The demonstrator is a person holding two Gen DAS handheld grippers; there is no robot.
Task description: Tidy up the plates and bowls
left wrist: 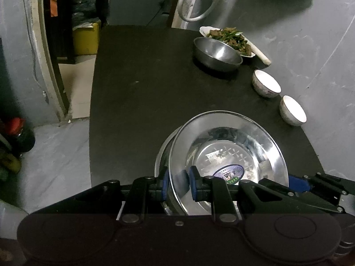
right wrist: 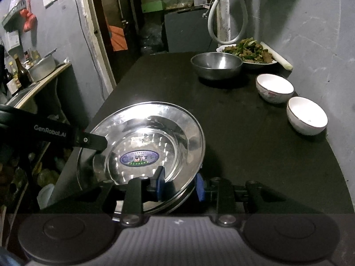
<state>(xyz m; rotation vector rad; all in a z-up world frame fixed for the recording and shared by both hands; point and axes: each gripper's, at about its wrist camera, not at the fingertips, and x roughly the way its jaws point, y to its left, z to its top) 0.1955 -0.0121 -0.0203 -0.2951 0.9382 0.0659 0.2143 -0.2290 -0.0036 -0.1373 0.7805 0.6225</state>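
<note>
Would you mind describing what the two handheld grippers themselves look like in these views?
Both are matt black linkage grippers with silver pivot bolts and two round black discs on the body. The left gripper has blue pads on its fingertips, as does the right gripper, whose pads are also blue. White "GenRobot.AI" lettering marks the left one's side in the right wrist view. No cables, hands or sleeves show.

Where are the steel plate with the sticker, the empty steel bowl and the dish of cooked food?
steel plate [right wrist: 155, 133]: right wrist view, on its shiny inner slope.
steel bowl [right wrist: 216, 63]: right wrist view, on its inside wall.
dish of food [left wrist: 230, 38]: left wrist view, on the food.
</note>
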